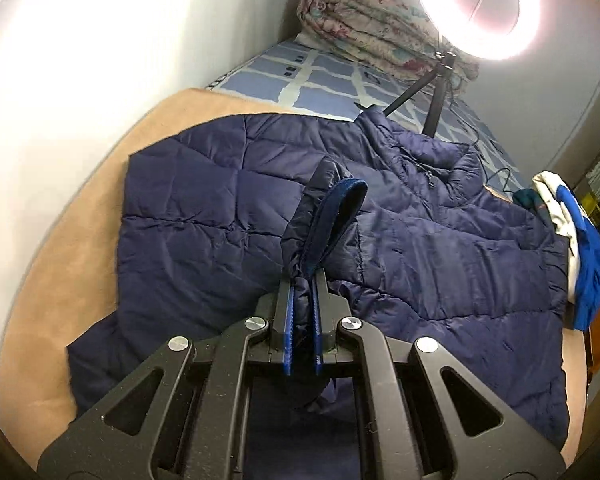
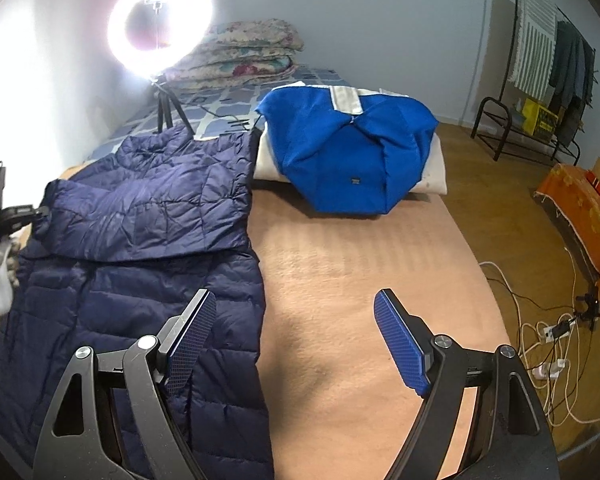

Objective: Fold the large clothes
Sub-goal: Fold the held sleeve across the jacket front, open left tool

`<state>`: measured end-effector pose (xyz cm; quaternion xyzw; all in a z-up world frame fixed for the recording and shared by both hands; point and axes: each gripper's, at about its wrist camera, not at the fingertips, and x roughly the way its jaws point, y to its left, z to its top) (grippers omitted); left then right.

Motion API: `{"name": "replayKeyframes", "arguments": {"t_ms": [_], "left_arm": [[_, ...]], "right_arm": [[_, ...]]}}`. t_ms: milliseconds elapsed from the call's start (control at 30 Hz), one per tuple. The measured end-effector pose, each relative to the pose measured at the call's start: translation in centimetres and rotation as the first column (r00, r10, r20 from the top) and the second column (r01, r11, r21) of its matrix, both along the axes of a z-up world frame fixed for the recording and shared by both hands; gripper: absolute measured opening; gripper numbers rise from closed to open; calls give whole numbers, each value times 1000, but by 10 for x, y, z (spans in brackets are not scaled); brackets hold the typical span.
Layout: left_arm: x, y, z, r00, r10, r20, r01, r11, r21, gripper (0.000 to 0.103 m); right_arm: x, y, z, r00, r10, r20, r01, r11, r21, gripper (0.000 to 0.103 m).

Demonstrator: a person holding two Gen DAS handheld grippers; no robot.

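The left gripper [image 1: 303, 280] is clamped on the navy jacket's [image 1: 204, 200] cuff; only the right view shows the right gripper [image 2: 296, 320], jaws apart, empty, beside the jacket.

A navy quilted jacket [image 2: 140, 216] is seen on a tan blanket [image 2: 340, 280]; a bright blue and white garment [image 2: 340, 152] is seen beyond.
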<state>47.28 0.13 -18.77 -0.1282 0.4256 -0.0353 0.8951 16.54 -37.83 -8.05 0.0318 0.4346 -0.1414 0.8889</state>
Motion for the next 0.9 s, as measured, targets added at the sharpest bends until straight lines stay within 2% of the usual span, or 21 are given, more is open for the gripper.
{"name": "replayKeyframes", "arguments": {"t_ms": [267,467,500,600,667,767,900], "left_arm": [[25,3,-21,998,55,-30,-55,998,15,5],[26,-4,-28,997,60,-40,-56,994,93,7],[24,-3,-27,997,69,-35,-65,993,101,12],[21,-1,-24,994,109,-32,-102,979,174,17],[17,4,-21,991,126,-34,-118,976,185,18],[6,16,-6,989,144,-17,-140,977,158,18],[-21,29,28,991,126,37,-130,980,151,18]], "right_arm": [[10,10,-15,999,22,-31,-22,1000,0,81],[13,15,-15,999,32,-34,-32,999,-5,81],[13,16,-15,999,34,-32,-34,999,-7,81],[12,18,-12,999,39,-28,-39,999,-8,81],[10,19,-7,999,43,-20,-43,999,-8,81],[5,21,2,999,45,0,-45,999,-11,81],[-4,19,18,998,42,36,-42,999,-1,81]]}}
